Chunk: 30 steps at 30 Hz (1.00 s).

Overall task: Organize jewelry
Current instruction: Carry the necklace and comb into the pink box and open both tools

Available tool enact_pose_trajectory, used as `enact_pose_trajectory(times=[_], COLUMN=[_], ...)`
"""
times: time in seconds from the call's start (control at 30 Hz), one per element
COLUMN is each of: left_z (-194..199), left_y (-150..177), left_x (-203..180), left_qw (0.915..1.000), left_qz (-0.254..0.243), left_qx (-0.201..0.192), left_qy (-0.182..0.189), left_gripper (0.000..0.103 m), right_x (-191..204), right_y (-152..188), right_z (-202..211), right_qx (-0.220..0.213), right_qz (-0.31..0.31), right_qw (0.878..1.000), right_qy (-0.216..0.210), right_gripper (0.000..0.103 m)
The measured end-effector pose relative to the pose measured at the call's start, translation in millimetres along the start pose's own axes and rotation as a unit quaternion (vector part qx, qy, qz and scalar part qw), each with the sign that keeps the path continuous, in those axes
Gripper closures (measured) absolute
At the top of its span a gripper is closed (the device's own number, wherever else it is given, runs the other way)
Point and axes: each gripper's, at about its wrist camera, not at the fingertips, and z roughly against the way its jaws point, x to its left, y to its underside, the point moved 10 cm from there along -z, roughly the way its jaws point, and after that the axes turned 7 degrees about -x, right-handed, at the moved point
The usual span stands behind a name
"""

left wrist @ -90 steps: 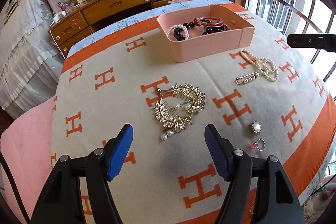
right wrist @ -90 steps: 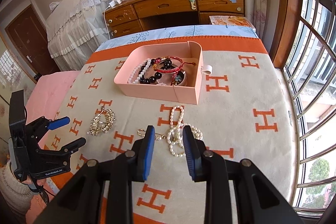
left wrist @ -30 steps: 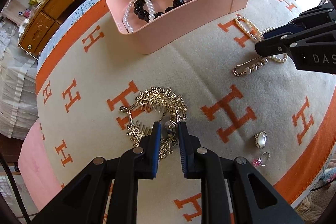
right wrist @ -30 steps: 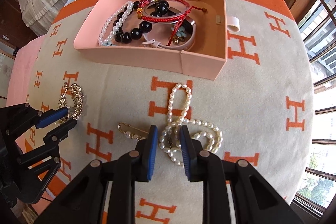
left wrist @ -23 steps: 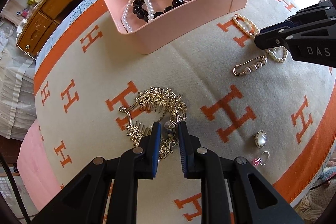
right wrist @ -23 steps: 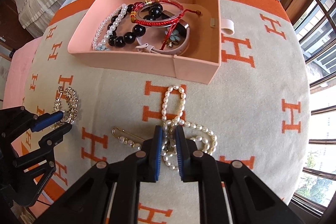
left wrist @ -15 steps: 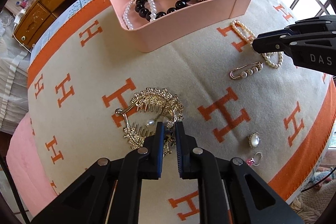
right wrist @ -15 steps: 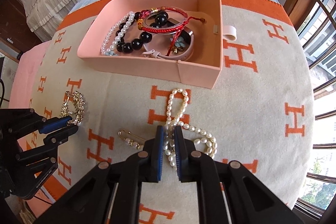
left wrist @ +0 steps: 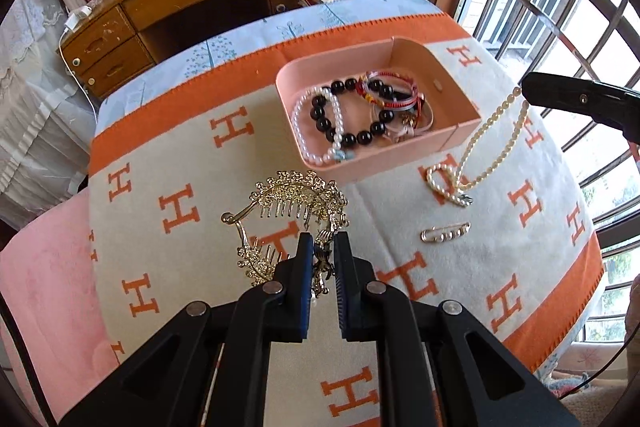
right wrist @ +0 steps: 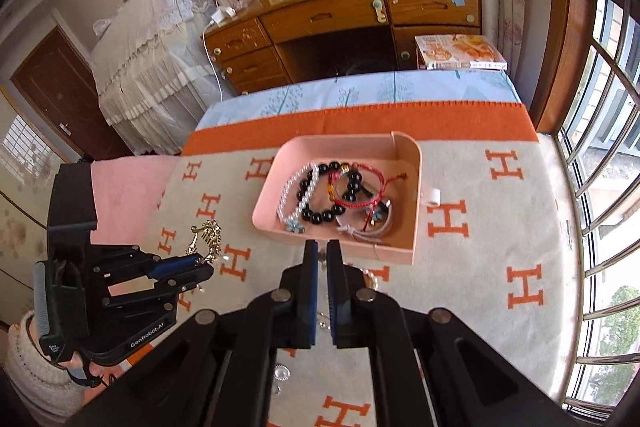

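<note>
Jewelry lies spread over a cream blanket [left wrist: 192, 163] patterned with orange H letters and bordered in orange, and both hand-held grippers have a piece in their grip. The left gripper [left wrist: 323, 259] has its 2 blue pads pressed together on the near end of a gold hair comb [left wrist: 292, 203], whose filigree arch and teeth stick out ahead of the fingertips, raised off the blanket near its left edge. The right gripper [right wrist: 322, 259] has its pads drawn together on a pearl necklace [left wrist: 480, 151]; from the left wrist view the strand hangs in 2 lines from the black tip of that gripper [left wrist: 532, 89] down to a looped heap resting on the blanket just beside the near right corner of a pink tray [left wrist: 400, 159]. The tray sits toward the far edge of the blanket, by the orange border, and holds a black bead bracelet [left wrist: 344, 115], a white pearl bracelet [left wrist: 316, 135] and red cord bracelets [left wrist: 394, 93] tangled together at its right end. A gold safety-pin brooch [left wrist: 445, 231] set with small pearls lies flat on the blanket between the necklace heap and the near right edge. A sleeve in cream knit [right wrist: 28, 359] shows behind the left gripper in the right wrist view
</note>
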Motion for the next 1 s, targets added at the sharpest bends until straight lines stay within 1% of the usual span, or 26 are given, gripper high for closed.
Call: enact_pose_trajectory(times=[0.07,0.17,0.23,0.33,0.5,0.67,0.73,0.87,1.0], left_z=[8,16,19,16,7,4,1,-9,-27], left_y=[-14,-31,-44,-57,-73,-90,-94,-100,-99], left_x=[-1,-3,-4,-7,-9,-11,-12,-13,-16], left_qw=[0.9999,0.9995,0.9993,0.9991,0.9984,0.9971,0.9966,0.9955,0.9956], left_qz=[0.006,0.010,0.010,0.014,0.030,0.040,0.048,0.061,0.066], left_qx=[-0.013,-0.029,-0.034,-0.038,-0.046,-0.064,-0.067,-0.072,-0.061], left_qy=[-0.002,-0.004,-0.008,-0.014,-0.013,-0.005,0.000,0.013,0.025], left_gripper=[0.095,0.095,0.095,0.095,0.095,0.095,0.095,0.095,0.095], right_x=[2,2,1,2,11,13,10,-3,-17], right_y=[-8,-14,-18,-30,-65,-99,-109,-115,-108], right_z=[3,1,1,10,41,64,66,55,35], right_qx=[-0.006,-0.012,-0.015,-0.031,-0.085,-0.142,-0.155,-0.153,-0.134], right_qz=[-0.001,-0.002,-0.010,-0.018,-0.025,-0.029,-0.034,-0.046,-0.058], right_qw=[1.000,1.000,1.000,0.999,0.995,0.989,0.987,0.987,0.989], right_qy=[-0.005,0.000,-0.006,-0.016,-0.041,-0.041,-0.040,-0.033,-0.023], right_gripper=[0.099,0.099,0.099,0.099,0.099,0.099,0.099,0.099,0.099])
